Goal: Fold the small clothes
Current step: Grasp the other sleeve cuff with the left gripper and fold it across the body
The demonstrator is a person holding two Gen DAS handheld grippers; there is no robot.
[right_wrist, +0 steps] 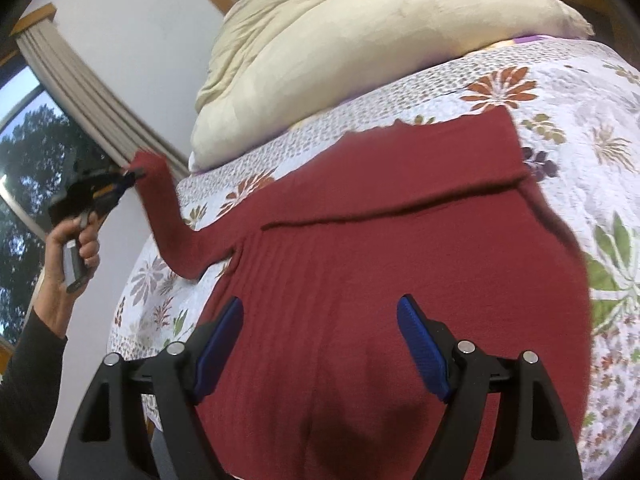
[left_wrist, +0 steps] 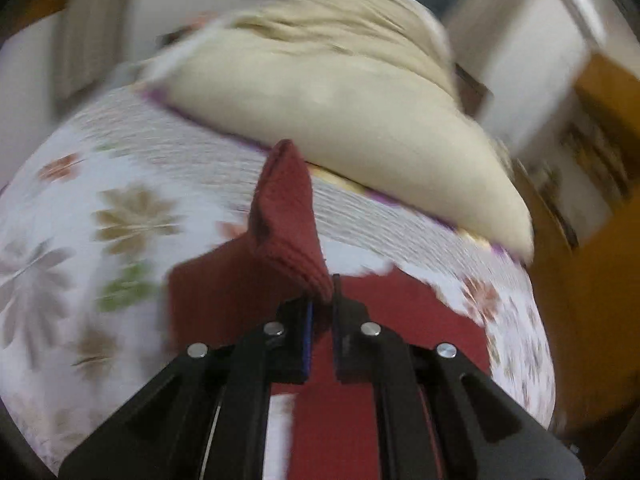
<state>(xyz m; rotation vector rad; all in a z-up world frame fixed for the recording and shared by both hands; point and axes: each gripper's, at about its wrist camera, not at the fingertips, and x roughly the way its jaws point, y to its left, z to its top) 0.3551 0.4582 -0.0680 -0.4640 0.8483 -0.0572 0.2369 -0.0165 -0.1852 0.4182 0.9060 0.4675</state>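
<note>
Right wrist view: a dark red knit garment (right_wrist: 380, 280) lies spread on the floral bedspread (right_wrist: 580, 128), its far edge already turned over in a band. One sleeve (right_wrist: 168, 216) is lifted clear by the left claw (right_wrist: 130, 174), pinched shut on the cuff, probably so it can be carried inward. The right claw (right_wrist: 320, 344) hovers spread over the body. A cream pillow (right_wrist: 340, 48) lies beyond.
</note>
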